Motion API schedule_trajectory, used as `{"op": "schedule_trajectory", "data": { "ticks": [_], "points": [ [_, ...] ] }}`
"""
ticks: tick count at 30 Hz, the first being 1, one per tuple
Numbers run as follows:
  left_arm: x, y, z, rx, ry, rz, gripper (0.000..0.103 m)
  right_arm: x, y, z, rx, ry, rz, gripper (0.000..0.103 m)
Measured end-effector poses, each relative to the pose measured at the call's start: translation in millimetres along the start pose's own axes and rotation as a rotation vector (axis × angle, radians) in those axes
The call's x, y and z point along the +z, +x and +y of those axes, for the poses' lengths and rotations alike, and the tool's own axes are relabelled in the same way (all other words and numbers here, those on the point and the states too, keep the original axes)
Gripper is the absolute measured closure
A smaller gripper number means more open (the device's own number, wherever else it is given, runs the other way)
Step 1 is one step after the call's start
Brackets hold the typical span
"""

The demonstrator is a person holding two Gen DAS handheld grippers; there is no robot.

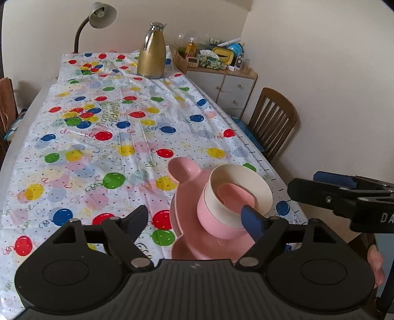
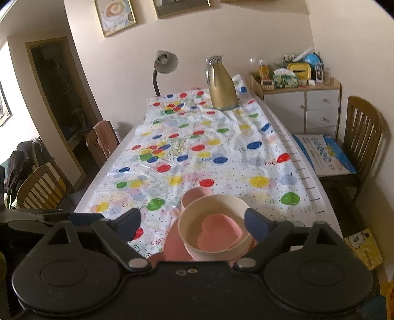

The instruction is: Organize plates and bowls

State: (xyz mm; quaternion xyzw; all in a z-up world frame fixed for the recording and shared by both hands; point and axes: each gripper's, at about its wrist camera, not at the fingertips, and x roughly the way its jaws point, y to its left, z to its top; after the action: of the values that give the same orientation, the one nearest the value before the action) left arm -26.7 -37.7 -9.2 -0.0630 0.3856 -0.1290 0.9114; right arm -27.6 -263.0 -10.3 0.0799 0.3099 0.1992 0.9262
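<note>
A pink plate with bear ears (image 1: 184, 177) lies near the table's front right corner. On it stands a pink bowl (image 1: 214, 219) with a cream bowl (image 1: 261, 194) nested inside, and a small pink heart-shaped dish (image 1: 234, 194) in the cream one. My left gripper (image 1: 197, 219) hangs open over the stack's near side, touching nothing. My right gripper (image 2: 193, 217) is also open above the cream bowl (image 2: 211, 204) and heart dish (image 2: 216, 231), and it holds nothing. The right gripper (image 1: 305, 183) shows at the right of the left wrist view.
A balloon-print tablecloth (image 1: 98, 123) covers the long table. A gold thermos jug (image 1: 151, 56) and a desk lamp (image 1: 98, 14) stand at the far end. A cluttered cabinet (image 1: 221, 83) and a wooden chair (image 1: 273, 118) flank the right side; more chairs (image 2: 101, 140) stand on the left.
</note>
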Motion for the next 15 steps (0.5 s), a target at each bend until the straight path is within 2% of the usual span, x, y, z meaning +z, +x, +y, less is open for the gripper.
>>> {"op": "schedule_trajectory", "data": {
  "ticks": [3,5,7,15],
  "points": [
    [-4.0,-9.1,7.0,-0.005,-0.007,-0.009,0.017,-3.2,-5.9,9.4,-0.007,-0.017,-0.025,0.005],
    [-6.7,-14.8,11.1,-0.01,-0.014,-0.016,0.007,-5.5,-9.7,14.7,-0.008,-0.022,-0.041,0.0],
    [-9.3,-20.7,14.0,-0.022,-0.018,-0.025,0.0,-8.1,-13.7,17.9,-0.014,-0.017,-0.058,0.0],
    [-20.8,-39.3,19.9,-0.045,-0.007,-0.037,0.0,-23.5,-30.8,28.6,-0.032,0.015,-0.112,0.0]
  ]
}}
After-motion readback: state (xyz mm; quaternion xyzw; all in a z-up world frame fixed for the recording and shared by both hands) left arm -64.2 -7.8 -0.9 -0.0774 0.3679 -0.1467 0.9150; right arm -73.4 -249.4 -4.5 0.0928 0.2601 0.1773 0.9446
